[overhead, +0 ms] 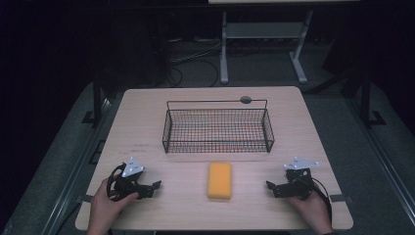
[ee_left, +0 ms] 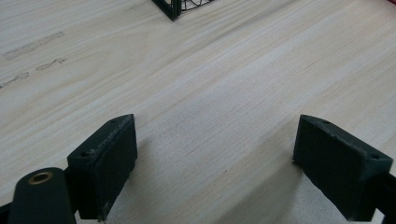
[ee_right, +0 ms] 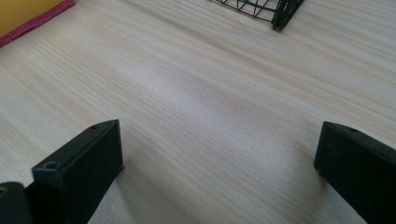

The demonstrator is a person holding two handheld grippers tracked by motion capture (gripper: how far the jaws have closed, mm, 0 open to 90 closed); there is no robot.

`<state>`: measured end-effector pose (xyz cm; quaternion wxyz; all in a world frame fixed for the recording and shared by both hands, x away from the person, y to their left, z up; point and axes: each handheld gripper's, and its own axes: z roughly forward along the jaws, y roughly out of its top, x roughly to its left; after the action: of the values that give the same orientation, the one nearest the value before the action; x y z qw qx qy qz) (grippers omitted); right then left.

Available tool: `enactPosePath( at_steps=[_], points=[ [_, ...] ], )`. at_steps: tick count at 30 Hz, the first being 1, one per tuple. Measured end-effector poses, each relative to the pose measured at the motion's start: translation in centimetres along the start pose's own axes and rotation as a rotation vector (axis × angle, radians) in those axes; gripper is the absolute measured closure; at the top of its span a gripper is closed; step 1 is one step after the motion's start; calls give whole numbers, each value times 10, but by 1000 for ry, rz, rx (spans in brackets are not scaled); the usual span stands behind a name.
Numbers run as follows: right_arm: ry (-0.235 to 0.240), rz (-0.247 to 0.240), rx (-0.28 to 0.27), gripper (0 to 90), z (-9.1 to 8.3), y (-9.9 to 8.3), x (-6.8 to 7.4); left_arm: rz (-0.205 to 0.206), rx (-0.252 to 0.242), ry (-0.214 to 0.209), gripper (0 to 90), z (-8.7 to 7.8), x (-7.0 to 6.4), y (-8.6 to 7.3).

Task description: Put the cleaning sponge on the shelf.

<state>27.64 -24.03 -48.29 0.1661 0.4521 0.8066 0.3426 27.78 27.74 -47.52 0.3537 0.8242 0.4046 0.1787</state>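
We hold the left tool [overhead: 152, 187] at 8 o'clock on the tabletop [overhead: 147, 105], its jaws spread wide with only bare wood between them. Our right tool [overhead: 272, 188] at 4 o'clock is just as wide apart and grips nothing. The sponge [overhead: 219, 180] lies flat between them, near 6 o'clock, just in front of the basket [overhead: 218, 130].

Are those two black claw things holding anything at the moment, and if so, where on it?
Nothing is held. The left gripper and right gripper both stand open over bare table, with the yellow sponge lying untouched between them.
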Motion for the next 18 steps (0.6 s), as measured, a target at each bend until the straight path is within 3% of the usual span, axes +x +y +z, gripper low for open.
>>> enactPosePath(
  at_steps=[5,6,7,8,9,11,18],
  points=[
    [6,2,-3,5,0,0,-1,0,0,1,128,0,0,0],
    [-9,-13,3,68,-2,-1,1,0,0,0,128,0,0,0],
    [-9,-13,3,68,-2,-1,1,0,0,0,128,0,0,0],
    [-4,-16,0,162,-6,0,1,-1,2,2,128,0,0,0],
    [-4,-16,0,162,-6,0,1,-1,2,2,127,0,0,0],
    [17,0,20,254,-9,3,3,-1,1,3,127,0,0,0],
    [62,-38,8,498,-15,13,8,-2,0,3,127,0,0,0]
  ],
)
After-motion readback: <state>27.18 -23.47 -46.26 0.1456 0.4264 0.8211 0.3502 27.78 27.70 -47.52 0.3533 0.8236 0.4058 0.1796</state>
